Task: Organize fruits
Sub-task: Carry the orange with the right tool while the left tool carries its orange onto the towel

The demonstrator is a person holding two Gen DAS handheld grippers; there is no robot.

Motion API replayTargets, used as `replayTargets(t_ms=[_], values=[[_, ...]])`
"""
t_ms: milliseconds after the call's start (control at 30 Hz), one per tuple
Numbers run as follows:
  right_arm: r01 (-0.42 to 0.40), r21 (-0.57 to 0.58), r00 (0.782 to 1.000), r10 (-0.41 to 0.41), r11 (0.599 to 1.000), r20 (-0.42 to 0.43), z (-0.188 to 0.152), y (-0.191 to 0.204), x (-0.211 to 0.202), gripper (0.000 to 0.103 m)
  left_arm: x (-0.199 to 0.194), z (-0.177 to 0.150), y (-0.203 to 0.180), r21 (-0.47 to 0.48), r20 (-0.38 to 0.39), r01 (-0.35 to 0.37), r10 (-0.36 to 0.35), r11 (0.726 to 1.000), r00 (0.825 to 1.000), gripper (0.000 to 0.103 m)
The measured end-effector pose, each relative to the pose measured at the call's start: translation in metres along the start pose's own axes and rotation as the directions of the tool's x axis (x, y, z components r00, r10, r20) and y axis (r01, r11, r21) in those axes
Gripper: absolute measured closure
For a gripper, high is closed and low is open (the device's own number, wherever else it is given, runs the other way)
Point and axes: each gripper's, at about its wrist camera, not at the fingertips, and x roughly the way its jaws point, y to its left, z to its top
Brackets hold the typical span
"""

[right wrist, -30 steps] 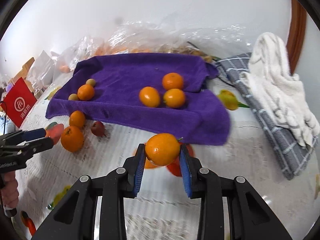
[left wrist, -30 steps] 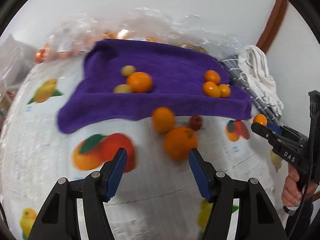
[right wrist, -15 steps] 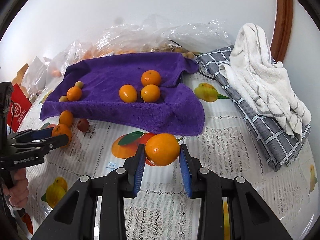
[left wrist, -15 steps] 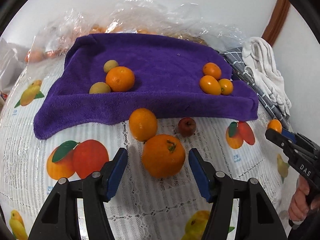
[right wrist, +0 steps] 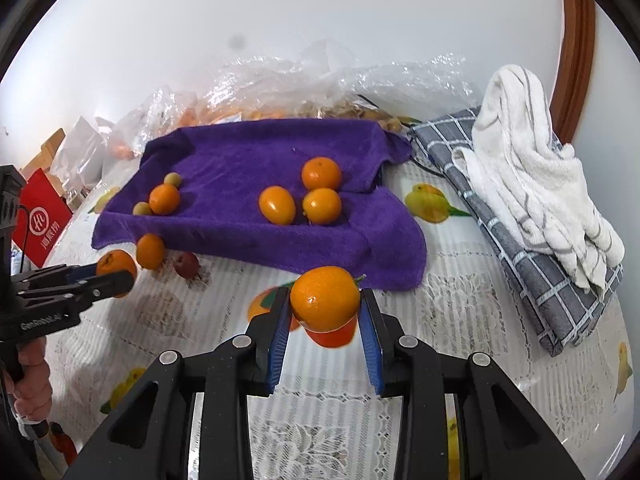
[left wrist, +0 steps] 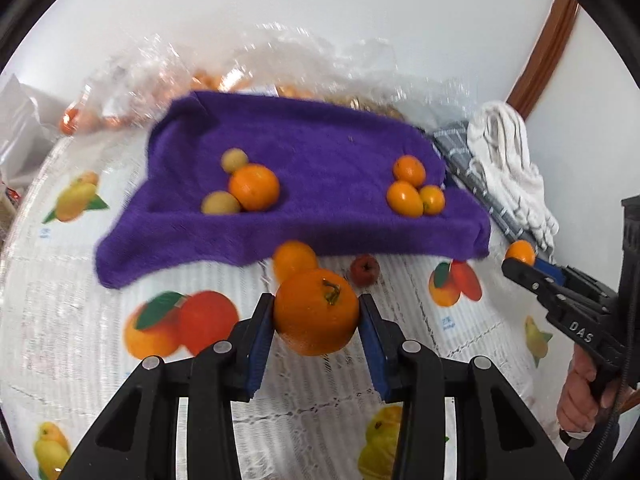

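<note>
A large orange (left wrist: 312,324) with a green stem sits between the blue pads of my left gripper (left wrist: 316,312). Its jaws are closing and both pads touch the fruit. My right gripper (right wrist: 325,308) is shut on a smaller orange (right wrist: 325,296), held above the tablecloth. A purple towel (left wrist: 320,148) carries one orange (left wrist: 254,187) with two small yellow-green fruits on the left, and three oranges (left wrist: 404,198) on the right. Below the towel's front edge lie another orange (left wrist: 292,258) and a small red fruit (left wrist: 365,270). The left gripper (right wrist: 116,276) also shows at the left of the right wrist view.
A white towel (right wrist: 532,184) lies on a grey checked cloth (right wrist: 552,292) at the right. Clear plastic bags (right wrist: 280,88) holding fruit are piled behind the purple towel. A red box (right wrist: 42,216) stands at the far left. The fruit-printed tablecloth (right wrist: 460,320) covers the table.
My left jaws have narrowed from wide apart onto the large orange, which earlier lay on the cloth between them. The right gripper kept its orange and barely moved.
</note>
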Motion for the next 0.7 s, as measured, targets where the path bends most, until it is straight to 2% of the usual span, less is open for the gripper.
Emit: replayTargets(t_ms=[367,700], values=[[-0.022,-0.012,0.998,0.023,1.0,0.051,0.036,0.015,-0.01,0.07,-0.036,0.038,0.018,-0.017,0.079,-0.041,0.042,0.999,0.996,0.064],[-0.018,0.028,0.997,0.015,0.999,0.081,0.072,0.005,0.0,0.07,-0.032,0.079,0.031,-0.029,0.115,-0.044,0.047,0.999,0.992,0.064]])
